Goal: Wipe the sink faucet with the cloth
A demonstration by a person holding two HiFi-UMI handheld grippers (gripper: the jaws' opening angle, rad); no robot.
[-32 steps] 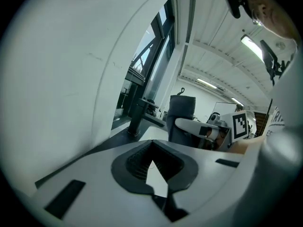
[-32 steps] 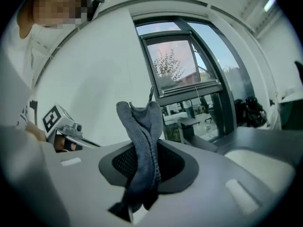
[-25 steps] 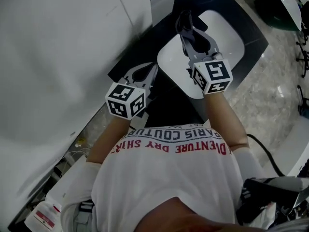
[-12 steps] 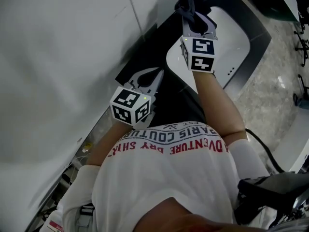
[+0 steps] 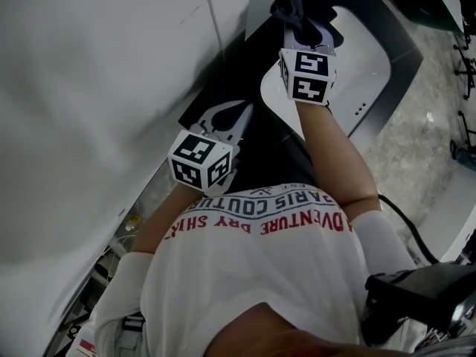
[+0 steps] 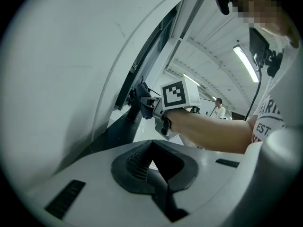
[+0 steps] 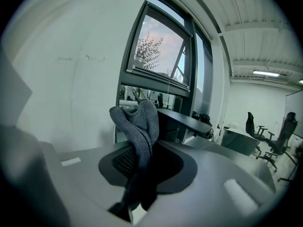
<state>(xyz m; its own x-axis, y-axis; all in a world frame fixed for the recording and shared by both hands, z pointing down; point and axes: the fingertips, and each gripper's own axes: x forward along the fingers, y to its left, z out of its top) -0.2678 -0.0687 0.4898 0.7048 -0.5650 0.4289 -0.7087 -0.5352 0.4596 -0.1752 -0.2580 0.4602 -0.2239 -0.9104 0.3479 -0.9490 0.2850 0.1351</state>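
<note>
Right gripper (image 5: 302,19) clamped on cloth (image 5: 293,4), moved up to sink's (image 5: 372,59) far end, cloth at faucet (image 7: 189,121) | left gripper (image 5: 236,114) closed, empty, over counter's (image 5: 249,80) left edge | wiping likely imminent
</note>
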